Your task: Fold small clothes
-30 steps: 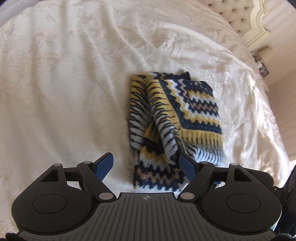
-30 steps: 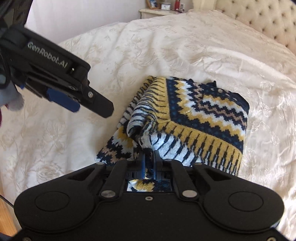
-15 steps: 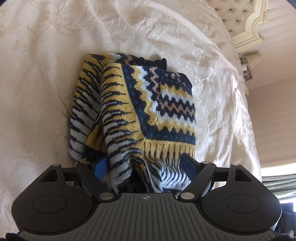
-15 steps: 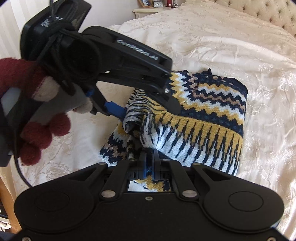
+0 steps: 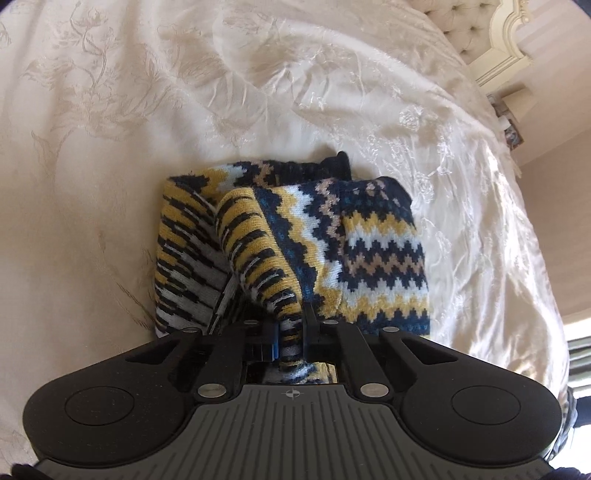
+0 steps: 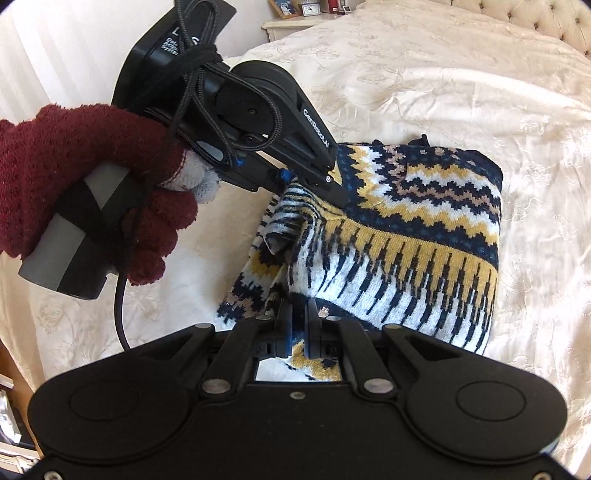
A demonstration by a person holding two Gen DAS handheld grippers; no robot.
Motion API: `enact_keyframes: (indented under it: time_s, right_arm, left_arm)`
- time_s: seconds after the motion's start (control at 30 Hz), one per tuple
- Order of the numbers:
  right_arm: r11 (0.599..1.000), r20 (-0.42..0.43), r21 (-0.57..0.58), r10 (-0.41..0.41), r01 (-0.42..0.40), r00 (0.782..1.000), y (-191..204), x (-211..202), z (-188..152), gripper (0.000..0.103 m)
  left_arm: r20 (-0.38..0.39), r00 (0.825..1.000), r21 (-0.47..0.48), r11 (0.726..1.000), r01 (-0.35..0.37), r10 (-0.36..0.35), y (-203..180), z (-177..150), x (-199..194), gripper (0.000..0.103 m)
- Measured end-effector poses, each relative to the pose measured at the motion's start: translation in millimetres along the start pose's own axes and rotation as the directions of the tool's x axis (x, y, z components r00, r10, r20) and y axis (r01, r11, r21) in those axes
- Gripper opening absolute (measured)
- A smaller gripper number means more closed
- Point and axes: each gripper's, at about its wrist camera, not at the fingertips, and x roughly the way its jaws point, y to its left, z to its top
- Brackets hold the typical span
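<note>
A small knitted sweater (image 5: 369, 251) in navy, yellow, white and tan zigzags lies partly folded on the cream bedspread (image 5: 147, 110). My left gripper (image 5: 290, 325) is shut on a raised fold of its striped edge. In the right wrist view the same sweater (image 6: 424, 221) spreads to the right, and my right gripper (image 6: 300, 314) is shut on its near hem. The left gripper (image 6: 321, 177) shows there too, pinching the knit at the sweater's left side, held by a hand in a dark red glove (image 6: 74, 177).
The bedspread (image 6: 443, 74) stretches all around the sweater. A tufted headboard (image 5: 465, 26) and a bedside table (image 6: 295, 22) with small items stand at the far end. A black cable (image 6: 120, 314) hangs from the left gripper's handle.
My left gripper came down from above the bed onto the sweater and went from open to shut on its striped fold. The right gripper kept its hold on the hem.
</note>
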Motion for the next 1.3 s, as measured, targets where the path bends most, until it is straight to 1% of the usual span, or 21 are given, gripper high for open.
enact_keyframes:
  time_s: [0.13, 0.23, 0.27, 0.3, 0.33, 0.4, 0.43, 0.47, 0.5, 0.57, 0.63, 0.67, 0.7, 0.77, 0.83, 0.93, 1.03, 1.13, 1.2, 1.23, 1.3]
  right_arm:
    - [0.999, 0.023, 0.010, 0.052, -0.053, 0.998, 12, -4, 9, 0.011]
    - [0.998, 0.007, -0.007, 0.067, -0.067, 0.998, 23, 16, 15, 0.012]
    - [0.998, -0.011, -0.010, 0.068, -0.068, 0.998, 25, 26, 15, 0.019]
    - [0.998, -0.049, -0.008, 0.063, -0.064, 0.997, 28, 39, 15, 0.023]
    - [0.998, -0.098, 0.000, 0.068, -0.068, 0.993, 28, 52, 15, 0.023]
    - [0.997, -0.153, 0.027, 0.078, -0.075, 0.985, 27, 68, 11, 0.035]
    - [0.995, -0.157, 0.039, 0.100, -0.095, 0.983, 26, 69, 10, 0.046]
    - [0.993, -0.151, 0.045, 0.117, -0.112, 0.982, 26, 67, 9, 0.052]
    - [0.991, -0.138, 0.046, 0.133, -0.128, 0.981, 25, 61, 9, 0.055]
    - [0.986, -0.110, 0.055, 0.164, -0.159, 0.980, 21, 47, 6, 0.064]
    - [0.981, -0.079, 0.084, 0.183, -0.177, 0.980, 13, 33, 2, 0.066]
    - [0.978, -0.066, 0.102, 0.187, -0.180, 0.980, 9, 26, -1, 0.067]
    - [0.976, -0.054, 0.123, 0.185, -0.177, 0.981, 1, 22, -3, 0.067]
    - [0.972, -0.031, 0.161, 0.176, -0.169, 0.984, -13, 8, -9, 0.077]
    - [0.968, -0.007, 0.199, 0.159, -0.154, 0.987, -23, -3, -11, 0.077]
    - [0.962, 0.025, 0.248, 0.109, -0.112, 0.994, -46, -16, -13, 0.078]
    - [0.951, 0.057, 0.300, 0.059, -0.073, 0.997, -69, -24, -11, 0.087]
    - [0.933, 0.073, 0.358, 0.013, -0.039, 0.997, -95, -24, -9, 0.087]
    - [0.916, 0.081, 0.399, -0.006, -0.026, 0.997, -110, -21, -5, 0.087]
    - [0.907, 0.085, 0.420, -0.015, -0.023, 0.996, -118, -18, -4, 0.088]
    - [0.892, 0.090, 0.453, -0.029, -0.015, 0.996, -130, -16, -2, 0.088]
  left_arm:
    - [0.059, 0.998, 0.115, 0.993, 0.003, -0.009, -9, 5, -32, 0.008]
    - [0.065, 0.998, 0.157, 0.987, -0.031, 0.021, -5, 10, -32, 0.008]
    - [0.065, 0.997, 0.171, 0.984, -0.056, 0.046, -2, 12, -27, 0.008]
    - [0.053, 0.997, 0.181, 0.981, -0.067, 0.059, 1, 12, -21, 0.008]
    - [0.032, 0.997, 0.185, 0.980, -0.073, 0.068, 4, 12, -14, 0.009]
    - [-0.016, 0.993, 0.191, 0.976, -0.108, 0.113, 11, 11, 4, 0.013]
    - [-0.021, 0.992, 0.193, 0.974, -0.121, 0.128, 13, 9, 10, 0.015]
    - [-0.013, 0.989, 0.196, 0.970, -0.140, 0.146, 17, 7, 13, 0.021]
    - [0.002, 0.987, 0.193, 0.969, -0.156, 0.159, 20, 6, 14, 0.028]
    - [0.023, 0.988, 0.158, 0.976, -0.153, 0.151, 26, 5, 11, 0.029]
    - [0.033, 0.989, 0.135, 0.980, -0.149, 0.146, 31, 5, 8, 0.029]
    - [0.046, 0.987, 0.139, 0.977, -0.160, 0.155, 31, 5, 5, 0.029]
    - [0.060, 0.983, 0.151, 0.972, -0.180, 0.173, 30, 5, 3, 0.029]
    - [0.082, 0.974, 0.174, 0.959, -0.223, 0.211, 28, 5, -1, 0.030]
    - [0.091, 0.970, 0.179, 0.954, -0.241, 0.227, 29, 4, -6, 0.031]
    - [0.109, 0.968, 0.166, 0.956, -0.241, 0.226, 29, 2, -17, 0.031]
    - [0.127, 0.964, 0.157, 0.955, -0.253, 0.234, 27, -5, -28, 0.031]
    - [0.131, 0.969, 0.136, 0.964, -0.229, 0.212, 22, -13, -37, 0.032]
    - [0.126, 0.976, 0.131, 0.972, -0.195, 0.179, 18, -20, -42, 0.039]
    - [0.124, 0.979, 0.129, 0.976, -0.177, 0.161, 16, -23, -44, 0.041]
    - [0.124, 0.983, 0.129, 0.981, -0.148, 0.132, 10, -32, -47, 0.053]
